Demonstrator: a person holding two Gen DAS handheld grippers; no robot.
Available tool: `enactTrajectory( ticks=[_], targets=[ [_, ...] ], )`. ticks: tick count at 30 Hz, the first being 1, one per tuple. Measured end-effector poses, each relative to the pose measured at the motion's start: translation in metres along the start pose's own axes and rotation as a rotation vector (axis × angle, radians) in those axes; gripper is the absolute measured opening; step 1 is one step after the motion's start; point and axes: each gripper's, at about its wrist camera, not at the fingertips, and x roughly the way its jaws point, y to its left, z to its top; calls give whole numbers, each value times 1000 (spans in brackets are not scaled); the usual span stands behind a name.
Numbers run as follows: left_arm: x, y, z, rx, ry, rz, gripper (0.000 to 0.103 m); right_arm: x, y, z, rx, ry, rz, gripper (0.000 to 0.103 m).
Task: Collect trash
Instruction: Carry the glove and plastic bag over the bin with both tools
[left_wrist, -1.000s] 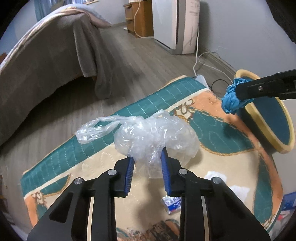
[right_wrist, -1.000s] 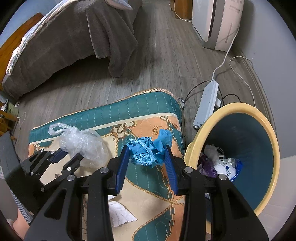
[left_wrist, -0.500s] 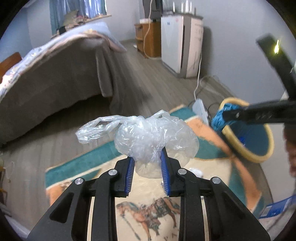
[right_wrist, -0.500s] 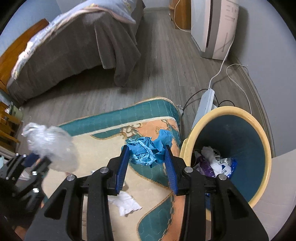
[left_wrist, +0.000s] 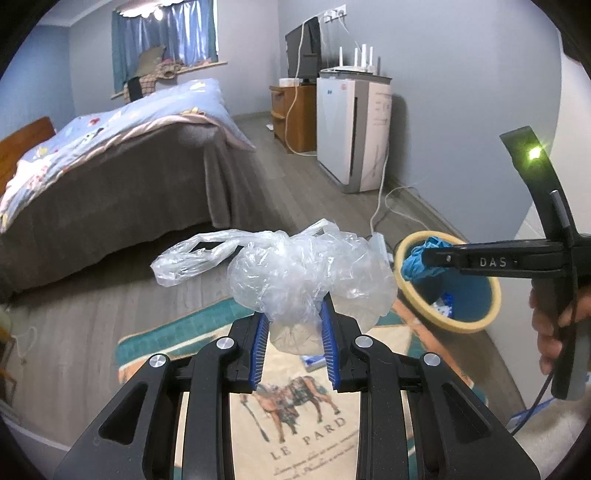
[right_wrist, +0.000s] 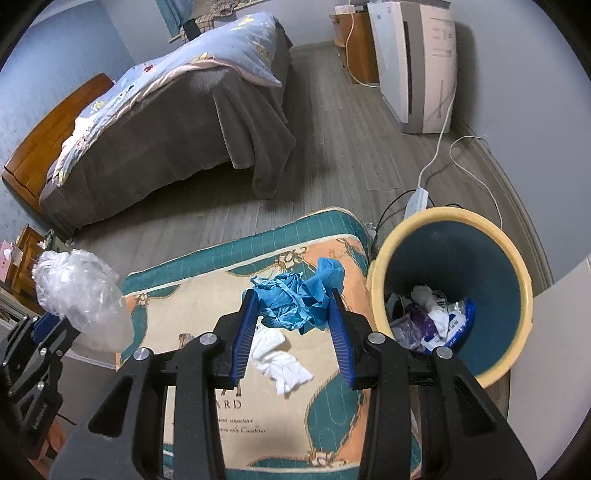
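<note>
My left gripper (left_wrist: 294, 321) is shut on a crumpled clear plastic bag (left_wrist: 306, 273), held high over the rug; that bag (right_wrist: 79, 291) shows at the left of the right wrist view. My right gripper (right_wrist: 291, 306) is shut on a wad of blue crumpled paper (right_wrist: 295, 299), just left of the bin's rim. From the left wrist view the blue wad (left_wrist: 419, 260) hangs over the near rim of the bin (left_wrist: 413, 295). The bin (right_wrist: 524, 288) is yellow-rimmed, blue inside, with several pieces of trash in it. A white tissue (right_wrist: 279, 360) lies on the rug.
A patterned rug (right_wrist: 207, 269) covers the floor beside a bed (right_wrist: 166, 122). A white air purifier (right_wrist: 413, 62), a power strip (right_wrist: 415, 201) and cables sit behind the bin. A small packet (left_wrist: 312, 362) lies on the rug. A hand (left_wrist: 554, 332) grips the right tool.
Both grippers have risen with their loads. The right one has drawn closer to the bin, and more of the room shows in both views. Neither grip has changed.
</note>
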Motion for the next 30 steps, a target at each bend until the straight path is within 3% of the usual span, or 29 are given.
enactTrajectory(
  ticks=[7, 14, 21, 30],
  targets=[
    [4, -15, -7, 7, 4, -45, 28, -27, -11, -22, 4, -25, -47, 38],
    [16, -30, -16, 24, 31, -72, 28, -32, -27, -24, -11, -44, -131, 38],
    [21, -42, -17, 24, 30, -88, 28, -29, -50, -14, 18, -53, -121, 38],
    [42, -79, -16, 121, 71, -118, 28, -22, -86, -1, 49, -50, -137, 38]
  ],
)
